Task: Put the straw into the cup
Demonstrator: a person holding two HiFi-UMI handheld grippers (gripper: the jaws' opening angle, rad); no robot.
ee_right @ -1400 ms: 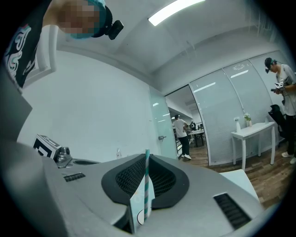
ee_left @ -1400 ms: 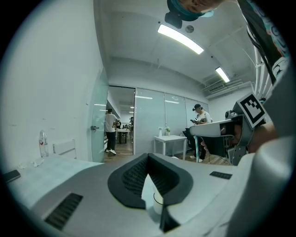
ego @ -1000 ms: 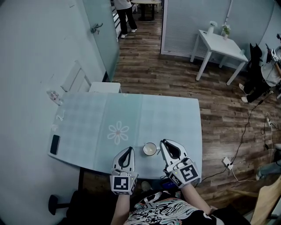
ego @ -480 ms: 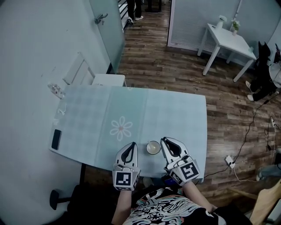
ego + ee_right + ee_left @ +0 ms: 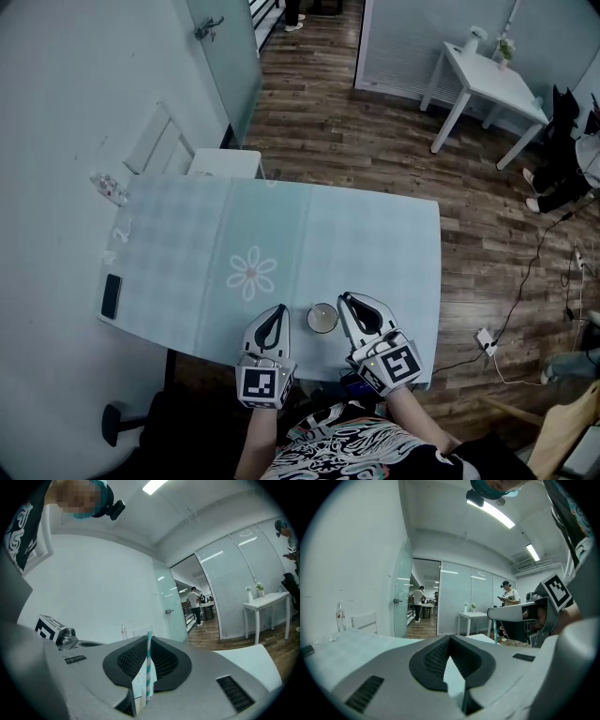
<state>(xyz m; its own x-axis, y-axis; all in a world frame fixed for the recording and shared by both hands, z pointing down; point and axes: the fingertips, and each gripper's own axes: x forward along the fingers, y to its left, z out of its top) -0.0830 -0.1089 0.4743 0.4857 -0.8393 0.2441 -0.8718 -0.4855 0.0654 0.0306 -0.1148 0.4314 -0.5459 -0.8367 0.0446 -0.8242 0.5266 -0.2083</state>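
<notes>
Right gripper view, straw [image 5: 149, 663] clamped, head view, cup [image 5: 322, 318]

The straw [image 5: 148, 665] looks like matt paper. The left gripper [image 5: 278, 311] and right gripper [image 5: 349, 302] are matt grey plastic with ribbed black pads [image 5: 126, 660]. The cup [image 5: 322, 318] is smooth and glossy, the table [image 5: 366, 244] smooth-topped, the floor [image 5: 375, 141] wood planks with a slight sheen.

I read this location as an office. Frosted glass partitions [image 5: 403, 37] and a glass door [image 5: 230, 56] with a lever handle divide the space. Strip lights [image 5: 494, 513] run along the ceiling. On the wood-plank floor [image 5: 375, 141] are a white side table [image 5: 492, 80] and a power strip [image 5: 485, 339] with trailing cables. A person [image 5: 418, 603] stands beyond the door.
</notes>
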